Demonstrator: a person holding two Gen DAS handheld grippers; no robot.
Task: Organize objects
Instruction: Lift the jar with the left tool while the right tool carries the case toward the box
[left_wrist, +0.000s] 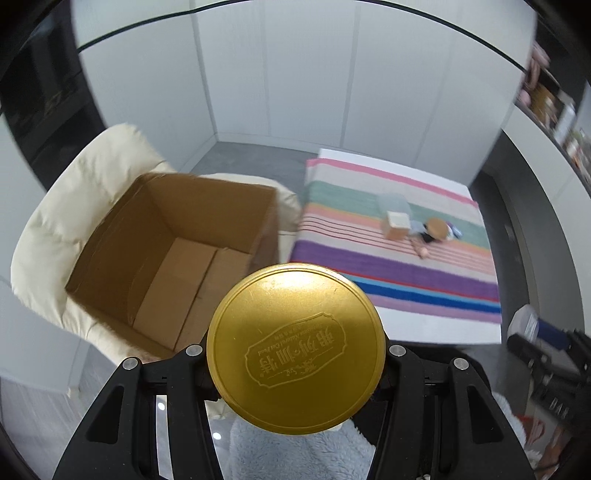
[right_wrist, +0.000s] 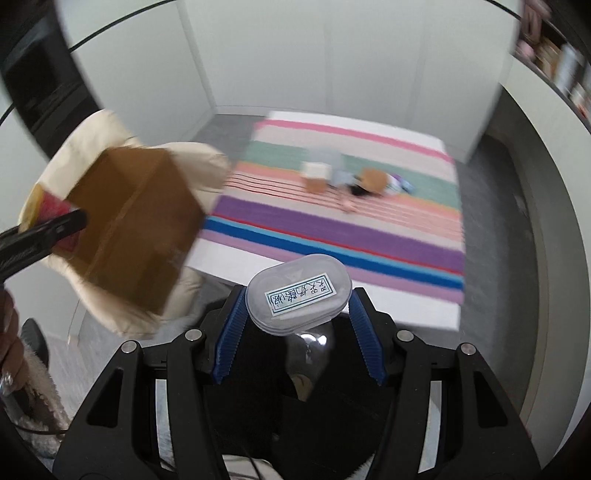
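My left gripper (left_wrist: 295, 350) is shut on a round gold tin (left_wrist: 295, 349) with embossed lettering, held in the air beside the open cardboard box (left_wrist: 177, 254). The box's inside shows bare cardboard. My right gripper (right_wrist: 297, 308) is shut on a clear oval plastic case (right_wrist: 298, 291) with a white label, held above the table's near edge. The box also shows in the right wrist view (right_wrist: 136, 221), at the left. Several small objects (left_wrist: 417, 225) lie in a cluster on the striped cloth (left_wrist: 399, 266); the same cluster shows in the right wrist view (right_wrist: 351, 181).
The box sits on a cream cushioned chair (left_wrist: 55, 236) left of the white table (left_wrist: 436, 325). The striped cloth (right_wrist: 332, 229) covers most of the table. White cabinet walls stand behind. Shelves with items (left_wrist: 554, 107) run along the right. The left gripper's tip (right_wrist: 44, 232) shows at the left.
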